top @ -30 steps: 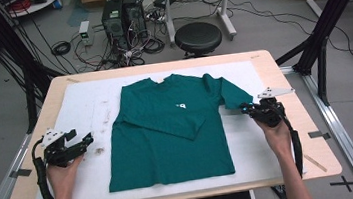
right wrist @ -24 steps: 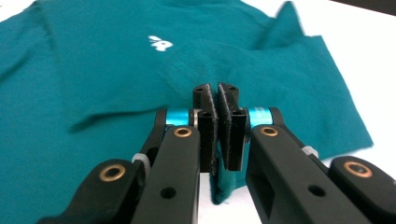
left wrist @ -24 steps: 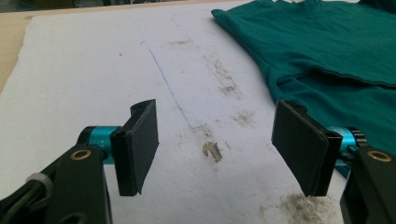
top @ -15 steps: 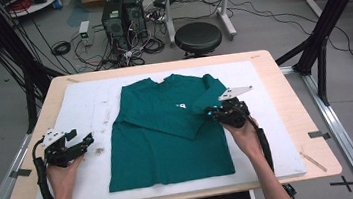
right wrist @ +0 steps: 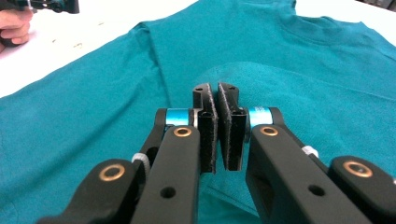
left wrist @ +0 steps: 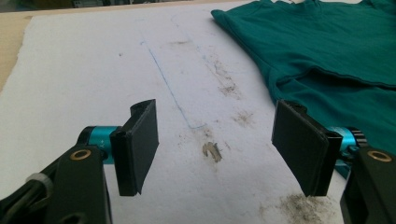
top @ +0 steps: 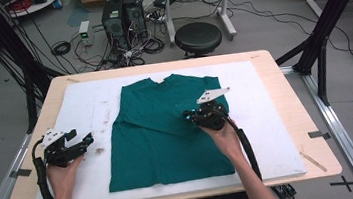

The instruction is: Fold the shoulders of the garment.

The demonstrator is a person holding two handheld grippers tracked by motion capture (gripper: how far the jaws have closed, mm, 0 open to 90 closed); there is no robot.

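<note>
So we had the green t-shirt [top: 165,131] lying flat on the white mat [top: 269,134], roughly mid-bench with the collar toward the far edge. The big change over the last second: our right hand-held gripper [top: 194,116] came in from the shirt's right edge and ended up over the middle of the body, dragging the right sleeve [top: 188,109] across with it, so that sleeve now lay folded inward on the chest. In the right gripper view its jaws were pressed together [right wrist: 218,123], apparently pinching a bit of the fabric edge, though it's hard to be sure how much cloth was actually in there. The left hand-held gripper [left wrist: 217,149] hadn't budged, parked on the mat near the left edge, jaws wide apart with nothing between them. Looks to us like the first sleeve fold was basically done, left sleeve probably next.
</note>
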